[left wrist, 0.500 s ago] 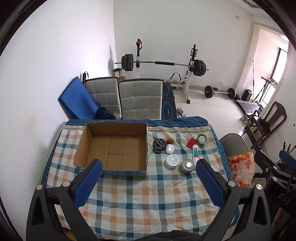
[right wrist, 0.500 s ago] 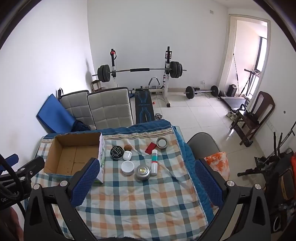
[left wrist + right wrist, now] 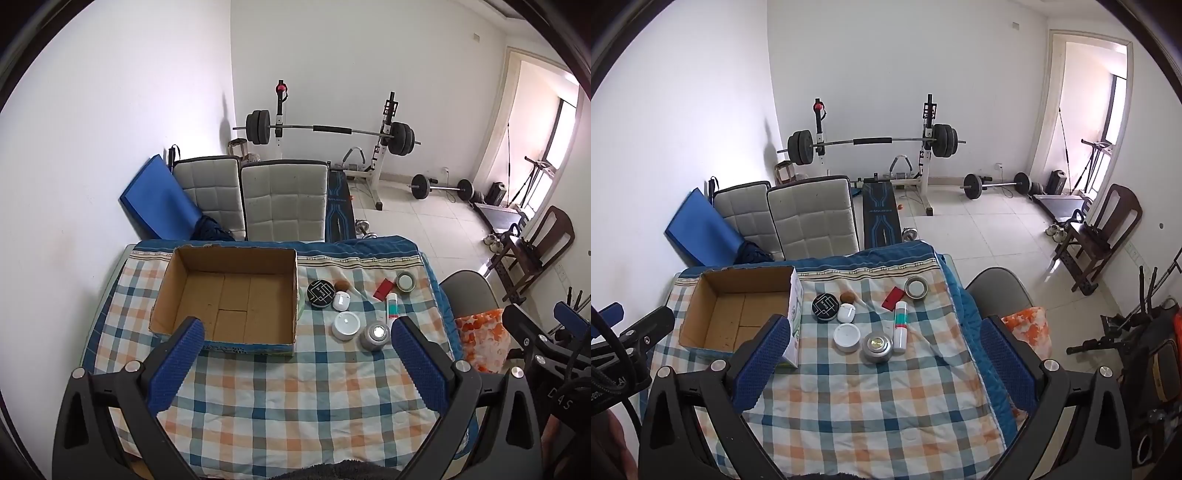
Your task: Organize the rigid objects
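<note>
Right wrist view shows both the right gripper point(image 3: 882, 339) and left gripper point(image 3: 297, 343) spread wide and empty above the table, so reaching into the tightly clustered white round case point(image 3: 846, 336), silver tin point(image 3: 876, 346) and upended tube point(image 3: 900, 325) risks knocking a neighbour away from the empty cardboard box point(image 3: 701, 295).

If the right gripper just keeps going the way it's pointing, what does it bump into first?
Probably the checked tablecloth, just short of the silver tin and white round tin. The open right gripper holds nothing; depth is uncertain.

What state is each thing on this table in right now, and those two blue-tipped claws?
Cardboard box: open, empty.
Black round tin: lid on, lying flat.
White earbud case: closed.
White round jar: lid on.
Silver round tin: upright, lid on.
White and teal tube: lying down, capped.
Tape roll: lying flat.
Left gripper: open, empty.
Right gripper: open, empty.
</note>
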### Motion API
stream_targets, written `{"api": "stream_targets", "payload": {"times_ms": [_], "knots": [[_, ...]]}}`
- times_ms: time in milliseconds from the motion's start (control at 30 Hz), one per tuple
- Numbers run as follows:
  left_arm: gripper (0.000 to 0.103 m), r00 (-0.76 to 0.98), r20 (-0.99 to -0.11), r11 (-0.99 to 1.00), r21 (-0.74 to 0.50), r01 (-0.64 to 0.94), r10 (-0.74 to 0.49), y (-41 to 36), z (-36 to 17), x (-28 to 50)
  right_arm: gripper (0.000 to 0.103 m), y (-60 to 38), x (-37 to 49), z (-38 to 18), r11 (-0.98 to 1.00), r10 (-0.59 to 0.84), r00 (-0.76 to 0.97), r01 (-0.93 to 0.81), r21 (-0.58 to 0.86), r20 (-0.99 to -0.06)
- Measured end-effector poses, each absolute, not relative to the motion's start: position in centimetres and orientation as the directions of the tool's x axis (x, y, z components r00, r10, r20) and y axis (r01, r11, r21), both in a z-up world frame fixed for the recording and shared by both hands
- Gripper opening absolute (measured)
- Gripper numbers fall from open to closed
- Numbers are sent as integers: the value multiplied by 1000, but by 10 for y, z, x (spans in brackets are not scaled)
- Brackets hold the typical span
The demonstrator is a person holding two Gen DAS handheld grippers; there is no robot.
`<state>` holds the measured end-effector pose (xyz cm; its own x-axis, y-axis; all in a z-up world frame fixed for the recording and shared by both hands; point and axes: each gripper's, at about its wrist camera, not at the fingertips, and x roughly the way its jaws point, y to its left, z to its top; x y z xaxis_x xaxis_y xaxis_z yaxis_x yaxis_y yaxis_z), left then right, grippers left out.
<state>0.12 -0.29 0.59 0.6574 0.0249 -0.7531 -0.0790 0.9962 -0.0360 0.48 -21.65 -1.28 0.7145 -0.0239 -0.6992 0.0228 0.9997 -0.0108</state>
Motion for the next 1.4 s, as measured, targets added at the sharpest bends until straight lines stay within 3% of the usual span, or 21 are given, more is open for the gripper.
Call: {"api": "stream_targets", "payload": {"times_ms": [1400], "knots": [[103, 657, -753, 996, -34, -81, 27, 0, -2, 1, 103, -225, 4, -26, 1000, -28, 715, 20, -19, -699]]}}
